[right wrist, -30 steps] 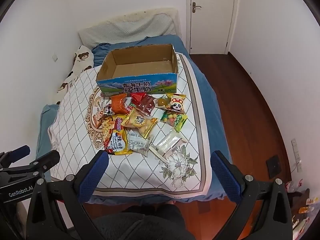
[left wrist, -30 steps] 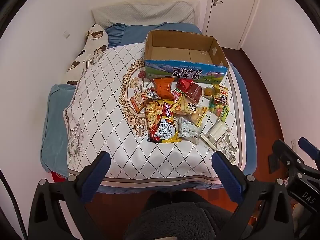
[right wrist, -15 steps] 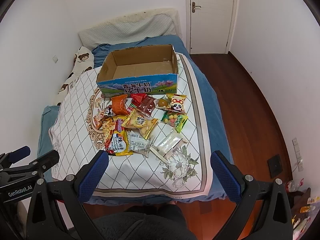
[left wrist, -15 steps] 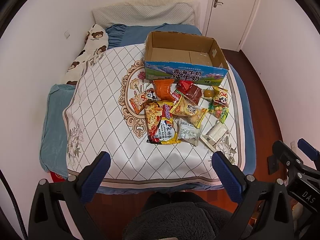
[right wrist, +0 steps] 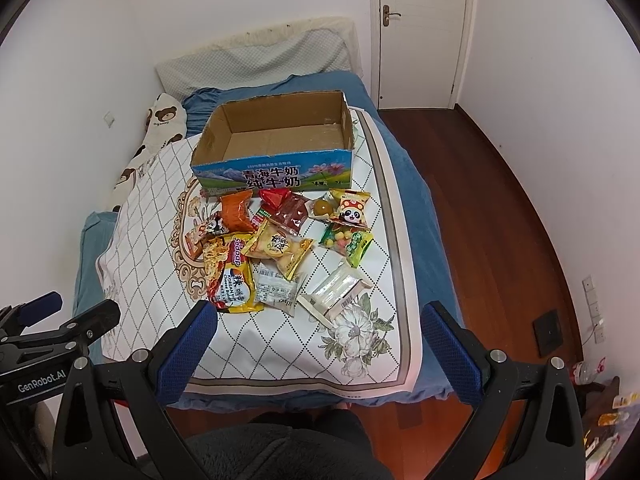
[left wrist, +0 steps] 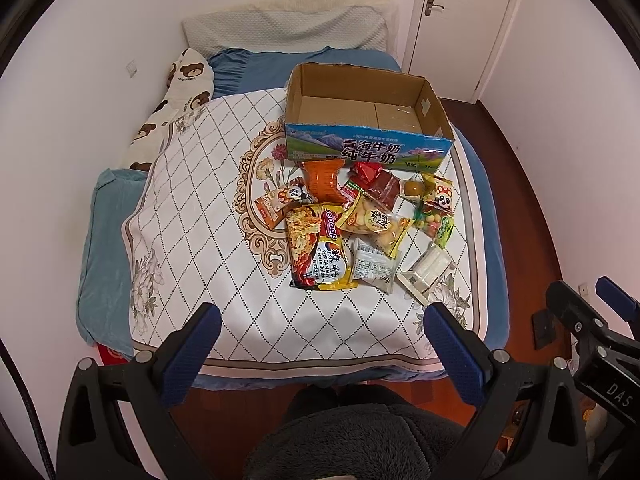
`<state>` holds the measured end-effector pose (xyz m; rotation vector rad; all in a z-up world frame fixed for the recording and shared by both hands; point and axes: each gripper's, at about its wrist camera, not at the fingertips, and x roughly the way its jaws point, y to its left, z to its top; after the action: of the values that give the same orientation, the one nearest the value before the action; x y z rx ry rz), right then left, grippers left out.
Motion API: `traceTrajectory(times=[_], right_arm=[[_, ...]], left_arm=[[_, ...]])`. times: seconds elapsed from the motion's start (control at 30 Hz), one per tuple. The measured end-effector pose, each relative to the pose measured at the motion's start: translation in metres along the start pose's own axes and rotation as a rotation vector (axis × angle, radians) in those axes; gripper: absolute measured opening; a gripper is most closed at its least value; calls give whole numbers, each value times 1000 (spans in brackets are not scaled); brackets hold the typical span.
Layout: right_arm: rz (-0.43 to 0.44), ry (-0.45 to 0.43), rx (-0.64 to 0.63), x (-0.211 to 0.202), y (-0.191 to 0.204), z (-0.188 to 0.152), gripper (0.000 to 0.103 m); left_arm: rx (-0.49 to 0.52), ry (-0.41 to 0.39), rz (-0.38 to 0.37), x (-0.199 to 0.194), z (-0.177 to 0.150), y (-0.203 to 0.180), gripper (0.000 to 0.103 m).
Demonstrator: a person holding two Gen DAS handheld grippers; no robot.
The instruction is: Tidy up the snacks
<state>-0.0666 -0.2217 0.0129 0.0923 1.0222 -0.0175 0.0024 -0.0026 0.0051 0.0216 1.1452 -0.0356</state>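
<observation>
Several snack packets lie in a pile on the quilted bed cover, just in front of an open, empty cardboard milk box. Nearest me are a yellow-red noodle packet, a clear white packet and a yellow biscuit bag. An orange packet and a green candy bag lie closer to the box. My left gripper and right gripper are both open and empty, held above the foot of the bed.
The bed fills the room's left side, against the left wall. A bear-print pillow and a grey pillow lie at its head. Wooden floor runs along the right side to a white door.
Both grippers have pulled back and risen slightly; the bed and snacks look a little smaller and farther. Nothing on the bed has moved.
</observation>
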Motion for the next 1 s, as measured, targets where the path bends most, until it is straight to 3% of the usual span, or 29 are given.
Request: traceTrajectory(times=[1.0], right_arm=[[6,-3,-16,1,8,11,103]], left_arm=[[-6,-4,7,9,2,10,103]])
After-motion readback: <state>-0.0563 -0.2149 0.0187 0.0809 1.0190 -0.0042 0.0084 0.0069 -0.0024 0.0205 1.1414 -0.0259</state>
